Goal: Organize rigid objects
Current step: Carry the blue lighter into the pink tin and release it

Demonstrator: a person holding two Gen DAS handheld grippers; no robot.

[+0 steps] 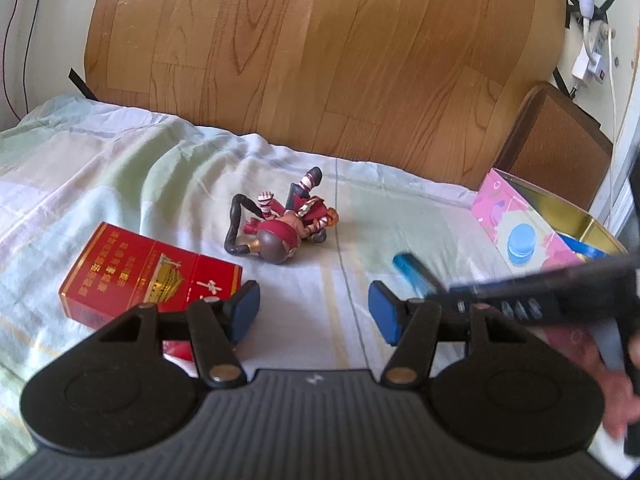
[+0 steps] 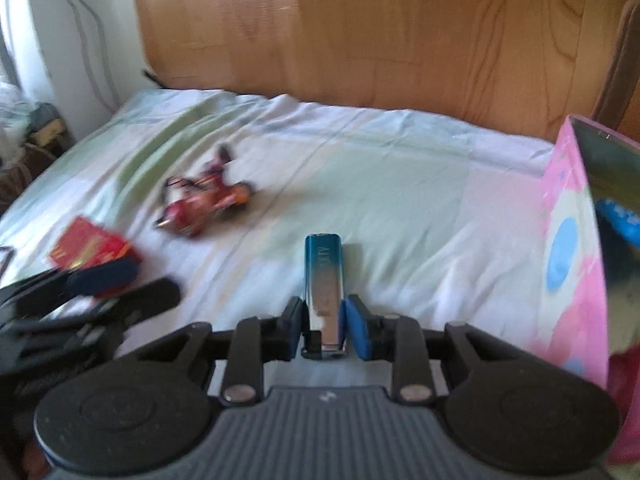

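Note:
My right gripper (image 2: pixel 323 324) is shut on a blue and silver lighter (image 2: pixel 325 276), held just above the bed sheet; the lighter's blue end also shows in the left wrist view (image 1: pixel 412 270). My left gripper (image 1: pixel 314 308) is open and empty, low over the sheet. A red cigarette box (image 1: pixel 148 272) lies by its left finger and shows in the right wrist view (image 2: pixel 94 250). A red toy figure (image 1: pixel 280 226) lies on its side ahead, also in the right wrist view (image 2: pixel 204 204). A pink tin box (image 2: pixel 576 240) stands open at the right, with something blue inside.
The pale checked bed sheet (image 1: pixel 120 176) covers the surface. A wooden headboard (image 1: pixel 320 52) rises behind it. A brown chair back (image 1: pixel 560 144) and a power strip with cables (image 1: pixel 592 52) are at the far right. The pink tin (image 1: pixel 520 220) sits near the bed's right edge.

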